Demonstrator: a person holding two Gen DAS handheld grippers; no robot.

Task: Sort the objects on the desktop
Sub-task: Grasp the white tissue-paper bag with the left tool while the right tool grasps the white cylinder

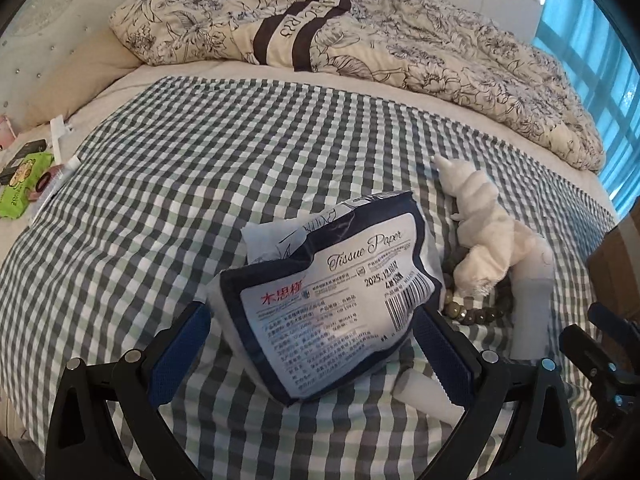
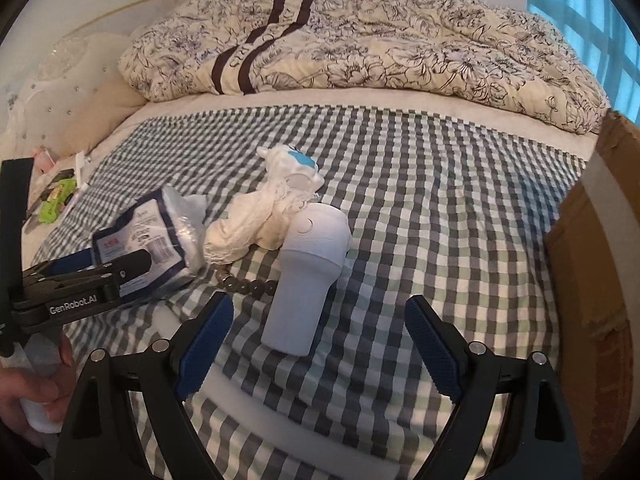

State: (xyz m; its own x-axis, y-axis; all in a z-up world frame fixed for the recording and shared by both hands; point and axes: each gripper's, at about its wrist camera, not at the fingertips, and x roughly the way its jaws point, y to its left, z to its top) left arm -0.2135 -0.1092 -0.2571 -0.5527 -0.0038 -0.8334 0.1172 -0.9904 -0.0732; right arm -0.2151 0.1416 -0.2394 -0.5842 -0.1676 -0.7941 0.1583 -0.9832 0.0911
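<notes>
A blue-and-white tissue paper pack (image 1: pixel 332 300) lies tilted on the checked cloth (image 1: pixel 200 200). My left gripper (image 1: pixel 314 312) is open wide, with one finger on each side of the pack and the pads close to its edges. The right wrist view shows the same pack (image 2: pixel 160 232) and the left gripper (image 2: pixel 116 250) from the side. My right gripper (image 2: pixel 320 304) is open over the lower end of a white handheld device (image 2: pixel 304 276), without touching it. A white cloth toy (image 2: pixel 272 208) and a dark bead bracelet (image 2: pixel 248 286) lie between the pack and the device.
A floral duvet (image 1: pixel 360 40) is piled at the far side of the bed. A cardboard box (image 2: pixel 592 260) stands at the right edge. A green packet (image 1: pixel 20 188) and small items lie at the far left. A small white tube (image 1: pixel 424 396) lies beside the pack. A hand (image 2: pixel 32 392) holds the left gripper.
</notes>
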